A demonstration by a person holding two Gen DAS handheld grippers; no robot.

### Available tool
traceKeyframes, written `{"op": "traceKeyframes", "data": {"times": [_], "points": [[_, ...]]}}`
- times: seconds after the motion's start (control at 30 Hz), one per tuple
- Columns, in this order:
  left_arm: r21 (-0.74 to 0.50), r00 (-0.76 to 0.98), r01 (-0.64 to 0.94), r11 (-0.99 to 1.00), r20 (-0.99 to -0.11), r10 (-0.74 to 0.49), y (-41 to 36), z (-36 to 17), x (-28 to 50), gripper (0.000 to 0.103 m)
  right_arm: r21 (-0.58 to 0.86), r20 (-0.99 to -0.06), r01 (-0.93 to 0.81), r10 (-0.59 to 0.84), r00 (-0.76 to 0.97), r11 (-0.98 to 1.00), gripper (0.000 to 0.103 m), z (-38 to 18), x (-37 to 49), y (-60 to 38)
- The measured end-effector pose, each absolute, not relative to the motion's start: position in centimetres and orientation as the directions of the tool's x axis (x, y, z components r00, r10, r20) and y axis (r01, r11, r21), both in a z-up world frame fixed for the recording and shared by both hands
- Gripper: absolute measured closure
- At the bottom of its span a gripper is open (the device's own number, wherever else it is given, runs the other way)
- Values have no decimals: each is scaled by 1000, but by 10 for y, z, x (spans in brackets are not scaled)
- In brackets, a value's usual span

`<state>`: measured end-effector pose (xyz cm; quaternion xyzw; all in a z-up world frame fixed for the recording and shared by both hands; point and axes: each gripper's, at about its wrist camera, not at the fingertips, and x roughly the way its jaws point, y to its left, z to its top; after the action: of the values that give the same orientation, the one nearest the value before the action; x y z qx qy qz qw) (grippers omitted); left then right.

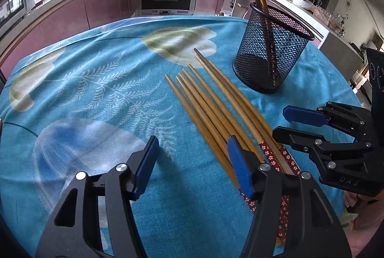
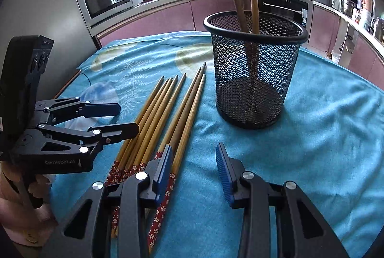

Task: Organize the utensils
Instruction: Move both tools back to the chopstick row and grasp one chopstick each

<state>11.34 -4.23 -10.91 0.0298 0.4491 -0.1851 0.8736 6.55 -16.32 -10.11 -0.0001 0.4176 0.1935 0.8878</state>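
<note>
Lying side by side on the counter (image 1: 96, 71), which is covered by a blue cloth with pale flowers and leaves, are seven long brown wooden chopsticks (image 1: 211, 104) with red flowered handle ends. Their thin tips point toward the far edge of the counter, and their red ends point toward the near edge. Just beside their tips, toward the far right corner, stands a round black wire-mesh cup (image 2: 254, 66). Two more brown chopsticks in the cup (image 2: 240, 3) lean against its rim with their tops sticking high out. The left tool (image 1: 192, 162), black with blue pads, hangs low over the near part of the counter with its two fingers apart. Its right pad is over the red ends of the chopsticks, but nothing is squeezed between the pads. The right tool (image 2: 194, 169) is near the same ends, also with its fingers apart and gripping nothing. Its left pad sits over the chopstick nearest the cup, and its right pad is over bare blue cloth. A hand (image 2: 21, 205) holds the left tool's grip.
</note>
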Motion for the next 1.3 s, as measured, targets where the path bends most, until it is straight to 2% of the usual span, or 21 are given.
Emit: {"op": "traceKeyframes", "data": {"times": [0.13, 0.53, 0.93, 1.17, 1.3], "points": [[-104, 530, 355, 929, -796, -292, -45, -109, 114, 44, 150, -745, -345, 335, 577, 927, 67, -103, 66, -160], [-92, 524, 370, 924, -801, -290, -38, -108, 113, 55, 111, -761, -335, 297, 577, 936, 67, -106, 70, -155], [-82, 523, 360, 929, -807, -275, -34, -110, 123, 72, 67, -772, -339, 264, 578, 939, 73, -106, 85, -144], [-83, 531, 330, 940, -807, -258, -32, -110, 131, 85, 70, -773, -340, 266, 576, 938, 84, -106, 98, -140], [-91, 532, 319, 943, -807, -258, -31, -110, 133, 86, 98, -771, -341, 288, 568, 935, 95, -105, 101, -142]]}}
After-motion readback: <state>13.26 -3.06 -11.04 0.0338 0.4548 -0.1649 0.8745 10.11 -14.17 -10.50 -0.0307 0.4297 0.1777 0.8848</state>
